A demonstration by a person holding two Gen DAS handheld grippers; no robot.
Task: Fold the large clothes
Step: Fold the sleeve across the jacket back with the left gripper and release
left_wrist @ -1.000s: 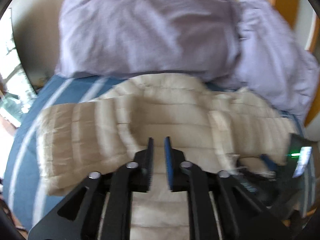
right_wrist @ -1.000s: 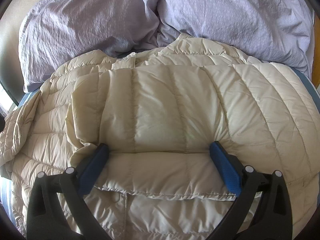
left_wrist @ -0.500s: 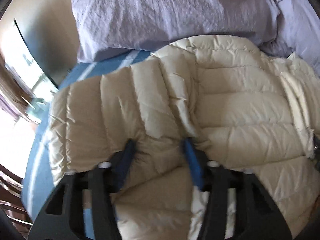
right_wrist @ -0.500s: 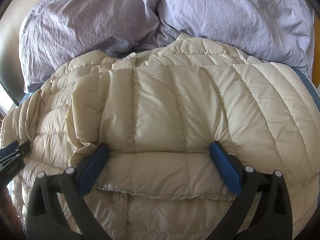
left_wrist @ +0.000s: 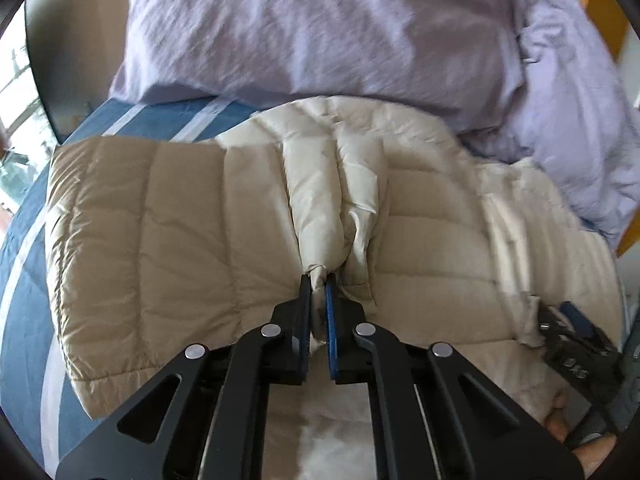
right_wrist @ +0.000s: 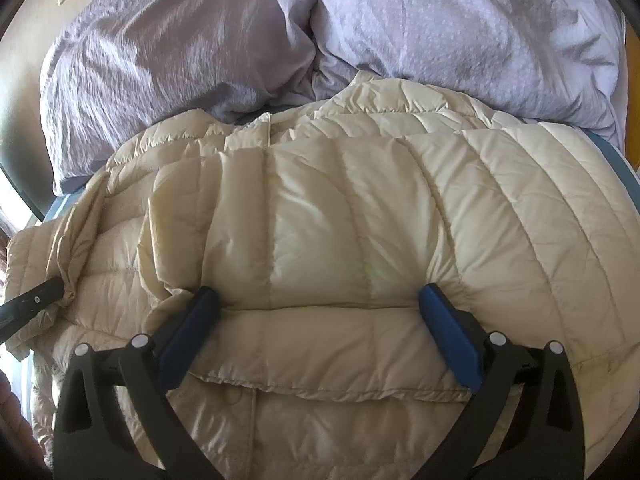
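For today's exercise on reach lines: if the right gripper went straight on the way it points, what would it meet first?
Probably the jacket: the open right gripper points down at its folded panel. Depth is unclear; it may already touch.

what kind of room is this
Most likely a bedroom: two lilac fabric pillows lie at the head of a bed with a blue white-striped cover, under a cream quilted puffer jacket.

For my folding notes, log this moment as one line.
left tongs: shut, pinching cream quilted puffer jacket | right tongs: open, resting on jacket | surface: blue striped bedspread
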